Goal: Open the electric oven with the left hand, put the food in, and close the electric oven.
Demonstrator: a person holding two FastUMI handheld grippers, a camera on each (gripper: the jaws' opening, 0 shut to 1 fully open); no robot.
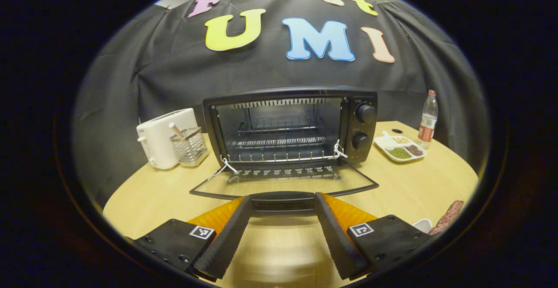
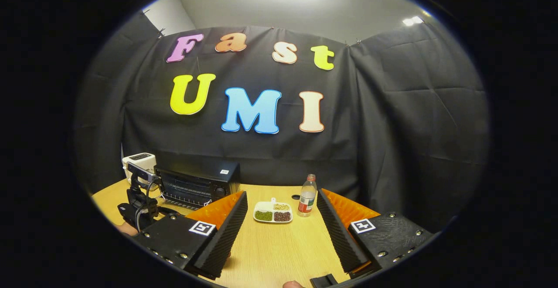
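Observation:
The black electric oven (image 1: 290, 127) stands open at the table's middle, with its glass door (image 1: 283, 183) folded down flat and bare wire racks inside. My left gripper (image 1: 283, 201) is open right at the door's front edge, and the black door handle (image 1: 282, 197) lies across between its fingertips. A reddish-brown piece of food (image 1: 449, 216) lies on a white dish (image 1: 422, 225) at the lower right. My right gripper (image 2: 282, 194) hangs open and empty above the table, to the right of the oven (image 2: 196, 185) and the left gripper (image 2: 139, 203).
A white toaster (image 1: 163, 142) and a mesh utensil holder (image 1: 188, 146) stand left of the oven. To the oven's right sit a white divided dish of beans (image 1: 399, 148) and a plastic bottle (image 1: 428, 120). The wooden table (image 1: 427, 183) is round-edged.

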